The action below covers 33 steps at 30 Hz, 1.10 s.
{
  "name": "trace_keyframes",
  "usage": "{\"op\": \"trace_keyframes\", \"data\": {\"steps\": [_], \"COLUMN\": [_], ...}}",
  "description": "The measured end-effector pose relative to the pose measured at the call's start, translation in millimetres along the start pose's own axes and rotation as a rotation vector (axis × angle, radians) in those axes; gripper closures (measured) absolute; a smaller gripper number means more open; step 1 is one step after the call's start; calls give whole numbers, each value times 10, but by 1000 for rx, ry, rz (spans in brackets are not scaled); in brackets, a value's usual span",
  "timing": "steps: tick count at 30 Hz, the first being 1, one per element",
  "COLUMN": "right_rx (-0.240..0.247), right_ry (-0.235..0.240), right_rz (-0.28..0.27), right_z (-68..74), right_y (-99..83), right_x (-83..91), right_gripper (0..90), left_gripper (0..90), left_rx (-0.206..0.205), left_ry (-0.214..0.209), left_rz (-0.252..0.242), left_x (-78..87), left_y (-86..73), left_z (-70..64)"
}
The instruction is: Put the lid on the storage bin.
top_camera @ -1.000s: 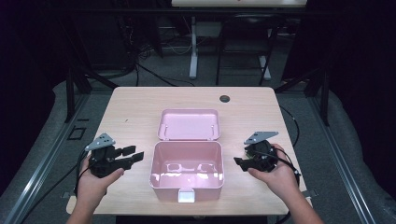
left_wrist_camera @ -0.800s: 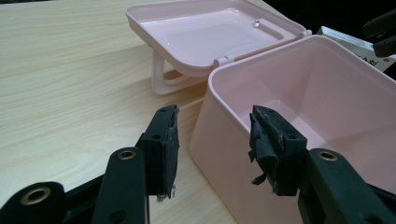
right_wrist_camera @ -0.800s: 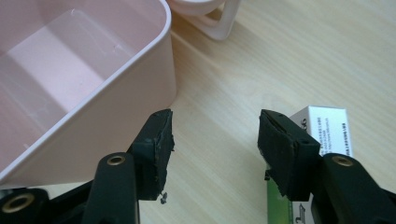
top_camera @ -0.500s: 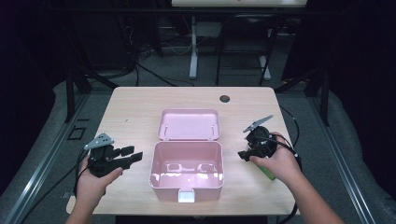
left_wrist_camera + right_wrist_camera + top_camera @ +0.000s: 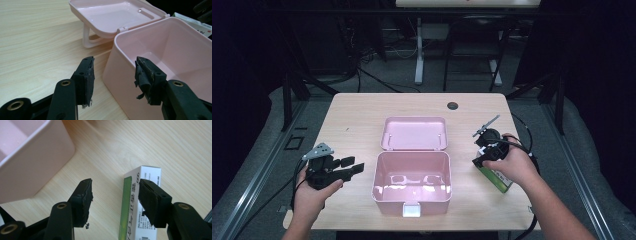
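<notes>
Pale wood tabletop [image 5: 357,120] carries the work, with dark floor and desk legs beyond. On it a green-and-white carton [image 5: 140,202] lies flat, partly between the spread jaws of the right gripper [image 5: 115,195]: one jaw hangs over its top face, the other over bare wood beside it. The open pink box [image 5: 412,180] sits just beyond those jaws, its lid [image 5: 414,133] folded back. Left gripper [image 5: 113,72], jaws also apart, holds nothing beside the box wall. Judging by this, the reach is in hand; next comes centring on the carton and closing.
</notes>
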State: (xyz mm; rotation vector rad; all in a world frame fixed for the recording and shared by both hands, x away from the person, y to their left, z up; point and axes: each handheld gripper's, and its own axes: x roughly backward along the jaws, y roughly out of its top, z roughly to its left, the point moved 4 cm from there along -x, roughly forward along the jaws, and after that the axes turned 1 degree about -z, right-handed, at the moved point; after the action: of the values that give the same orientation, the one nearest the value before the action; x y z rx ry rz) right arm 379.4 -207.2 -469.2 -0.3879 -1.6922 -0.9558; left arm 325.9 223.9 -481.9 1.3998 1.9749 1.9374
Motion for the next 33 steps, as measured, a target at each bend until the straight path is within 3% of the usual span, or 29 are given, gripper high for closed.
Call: {"op": "trace_keyframes", "data": {"steps": [9,16,21,33], "right_rx": [-13,-19,-48,-68], "right_ry": [8,-1,1,-21], "right_rz": [150,189,227,287], "right_z": [-136,-231,-328,-425], "right_y": [-9,-17,-38,-115], "right_x": [-16,-32,-72,-193], "right_gripper": [442,439,444,450], "left_gripper": [494,494,494,494], "left_rx": [2,6,6,7], "left_ry": [-3,-4,-2,-1], "left_rz": [-11,-9,-12,-13], "left_x": [45,36,45,52], "left_y": [22,18,21,22], "left_z": [6,13,21,28]}}
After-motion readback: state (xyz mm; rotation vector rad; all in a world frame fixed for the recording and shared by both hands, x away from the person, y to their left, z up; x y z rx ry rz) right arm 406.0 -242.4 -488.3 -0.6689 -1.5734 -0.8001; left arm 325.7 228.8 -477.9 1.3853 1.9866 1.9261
